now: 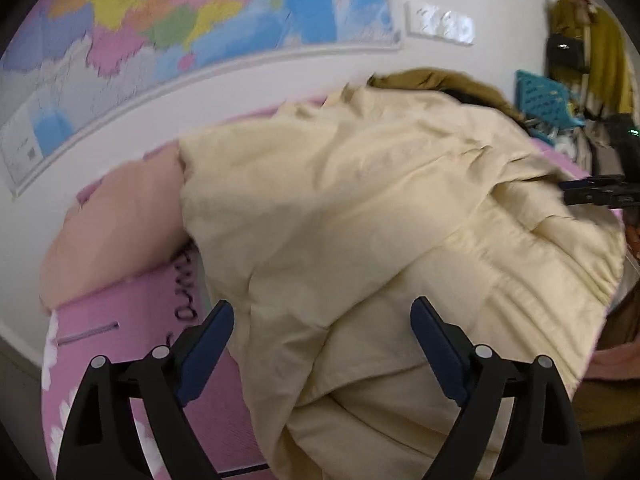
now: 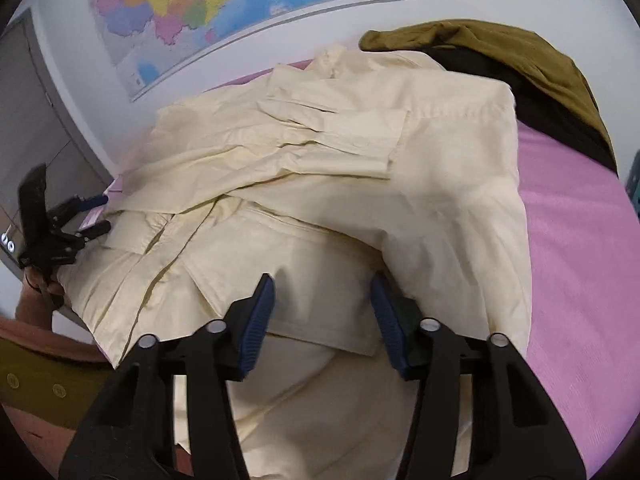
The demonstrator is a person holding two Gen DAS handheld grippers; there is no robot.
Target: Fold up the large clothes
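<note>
Although spread wide over the pink bed cover [image 2: 580, 240], lies only half folded: cream shirt [image 2: 320, 184], sleeve and cuff already turned in across the body, hem end sagging off the near edge toward the viewer. Probably laid this way to keep the broad back panel flat while the sides come in, with the next fold likely lengthwise, bottom up to collar. Behind, pushed against the wall out of the folding area, an olive garment [image 2: 500, 52] over something dark, seemingly waiting its turn. At the far left in the left wrist view, a peach garment [image 1: 116, 224] partly tucked under the cream cloth. On the wall above, a coloured map [image 2: 208, 4]. Nearer, left tool [image 1: 322, 332]: blue pads spread wide, nothing between them, poised over the lower left of the shirt, seemingly set to take the hem or side edge. Right tool [image 2: 322, 312]: pads likewise apart, somewhat less widely, empty, poised over the shirt's lower middle beside the folded-over flap. Loose, slippery-looking cotton; a shallow pinch may well catch one layer only and undo the sleeve fold.
</note>
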